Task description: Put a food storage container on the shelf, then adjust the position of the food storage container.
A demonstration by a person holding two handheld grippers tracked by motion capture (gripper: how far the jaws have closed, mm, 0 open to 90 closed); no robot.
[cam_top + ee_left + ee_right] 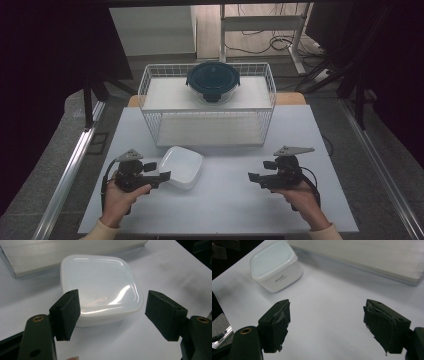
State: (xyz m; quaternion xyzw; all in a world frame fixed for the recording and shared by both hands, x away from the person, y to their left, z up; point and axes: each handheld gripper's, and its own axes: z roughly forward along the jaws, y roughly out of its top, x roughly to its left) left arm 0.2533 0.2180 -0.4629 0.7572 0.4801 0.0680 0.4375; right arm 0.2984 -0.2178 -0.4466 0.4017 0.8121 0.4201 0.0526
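A white square lidded container (182, 166) sits on the white table, left of centre. My left gripper (165, 176) is open right at its near edge; in the left gripper view the container (101, 287) lies just beyond the spread jaws, with my left gripper (113, 313) not touching it. My right gripper (252, 178) is open over bare table at the right, pointing left. In the right gripper view the container (275, 265) stands far off at upper left, well beyond my right gripper (327, 325).
A white wire shelf rack (207, 102) stands at the back of the table (225, 200). A round glass bowl with a dark blue lid (213, 80) rests on its top shelf. The rack's lower board (372, 257) lies ahead of the right gripper.
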